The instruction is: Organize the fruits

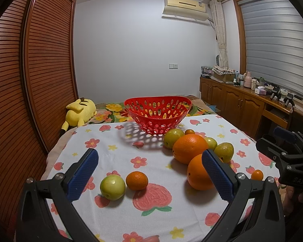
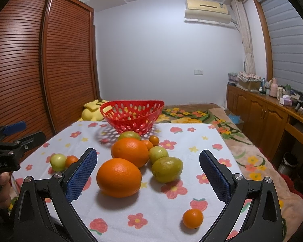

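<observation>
Your left gripper (image 1: pixel 150 173) and right gripper (image 2: pixel 148 173) both hover level, jaws spread wide, holding nothing. Oranges (image 2: pixel 119 177) and green fruits (image 2: pixel 167 169) lie loose mid-frame on the tablecloth (image 2: pixel 192 139); red basket (image 2: pixel 131 115) stands behind.

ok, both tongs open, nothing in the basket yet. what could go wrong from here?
1. The near large orange is round and wide; the right tongs could pinch it off-centre and send it rolling.
2. The far large orange sits tight among the green fruits; grabbing one may knock the others.
3. The small mandarin lies near the cloth's front edge; a nudge might send it off.
</observation>
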The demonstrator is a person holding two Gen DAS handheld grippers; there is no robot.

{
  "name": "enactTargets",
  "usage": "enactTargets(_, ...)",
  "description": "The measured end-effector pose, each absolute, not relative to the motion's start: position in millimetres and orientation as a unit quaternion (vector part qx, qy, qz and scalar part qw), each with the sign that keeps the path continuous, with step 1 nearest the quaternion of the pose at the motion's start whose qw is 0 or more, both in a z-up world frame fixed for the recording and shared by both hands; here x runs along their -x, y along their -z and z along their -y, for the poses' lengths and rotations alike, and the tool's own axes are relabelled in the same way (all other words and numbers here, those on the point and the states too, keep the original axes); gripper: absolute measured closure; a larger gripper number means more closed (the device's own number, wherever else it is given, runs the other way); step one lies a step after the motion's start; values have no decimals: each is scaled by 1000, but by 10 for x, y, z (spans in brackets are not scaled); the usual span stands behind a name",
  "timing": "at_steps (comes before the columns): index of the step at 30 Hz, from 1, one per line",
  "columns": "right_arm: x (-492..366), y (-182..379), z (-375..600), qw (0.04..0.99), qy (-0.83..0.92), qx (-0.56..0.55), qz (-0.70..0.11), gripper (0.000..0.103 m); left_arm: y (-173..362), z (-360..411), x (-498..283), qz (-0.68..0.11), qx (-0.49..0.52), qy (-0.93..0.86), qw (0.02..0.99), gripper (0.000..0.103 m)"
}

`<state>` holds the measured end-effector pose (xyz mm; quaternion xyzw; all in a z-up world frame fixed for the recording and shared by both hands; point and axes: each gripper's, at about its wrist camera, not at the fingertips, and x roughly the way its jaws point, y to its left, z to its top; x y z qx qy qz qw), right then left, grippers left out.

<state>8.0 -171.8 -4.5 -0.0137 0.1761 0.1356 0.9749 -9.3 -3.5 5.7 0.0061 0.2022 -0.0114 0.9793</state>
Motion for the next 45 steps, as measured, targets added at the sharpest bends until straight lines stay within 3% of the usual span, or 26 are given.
enactTargets(21,-82,99,1740,974,-132,24,-182,0,87,-9,64,-224,-3,14,974,0)
enactTargets(35,-260,549,2086,959,-118,53,-254,2,365,-102,-60,-268,7,22,963,0)
enactTargets(41,-306,837,2224,945,-124,53,-298,13,473,-193,-153,-292,14,32,956,0)
enactTargets(45,-348,961,2271,940,-121,50,-315,27,558,-291,-224,-309,22,39,950,0)
